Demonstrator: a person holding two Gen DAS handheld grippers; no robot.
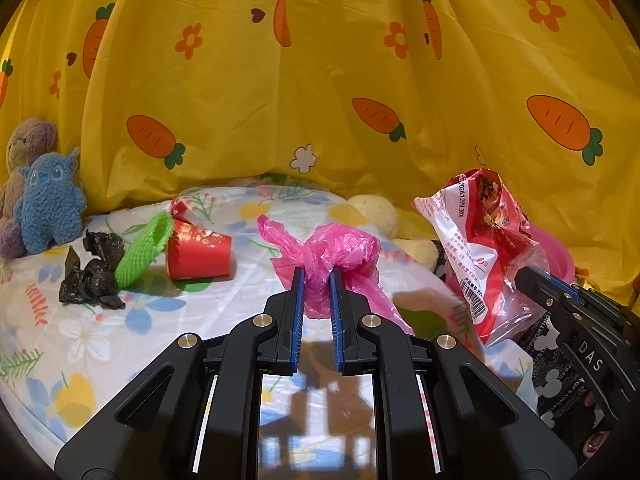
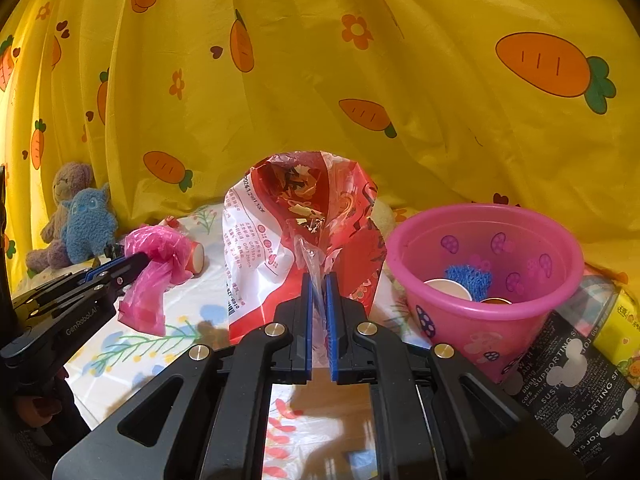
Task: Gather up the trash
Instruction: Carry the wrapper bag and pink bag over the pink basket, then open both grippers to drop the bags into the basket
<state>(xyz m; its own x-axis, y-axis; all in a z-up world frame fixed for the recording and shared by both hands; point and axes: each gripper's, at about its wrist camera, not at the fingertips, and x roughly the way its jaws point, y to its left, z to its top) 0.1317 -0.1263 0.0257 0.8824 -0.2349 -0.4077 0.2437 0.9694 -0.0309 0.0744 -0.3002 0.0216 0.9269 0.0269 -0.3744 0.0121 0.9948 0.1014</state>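
Observation:
My left gripper (image 1: pixel 317 273) is shut on a crumpled pink plastic bag (image 1: pixel 340 252), held above the flowered table cover; the bag also shows in the right wrist view (image 2: pixel 156 264). My right gripper (image 2: pixel 319 278) is shut on a red and white snack wrapper (image 2: pixel 280 240), held upright just left of a pink bucket (image 2: pixel 500 320). The wrapper also shows at the right of the left wrist view (image 1: pixel 480 248). A red paper cup (image 1: pixel 198 258), a green foam net (image 1: pixel 146 252) and a crumpled black bag (image 1: pixel 94 276) lie on the table at the left.
The bucket holds a paper cup (image 2: pixel 448 286) and a blue scrap (image 2: pixel 470 280). Two plush toys (image 1: pixel 36 196) sit at the far left. A yellow carrot-print curtain (image 1: pixel 320 80) hangs behind. A yellow box (image 2: pixel 620 336) and black printed cloth (image 2: pixel 572 392) lie at the right.

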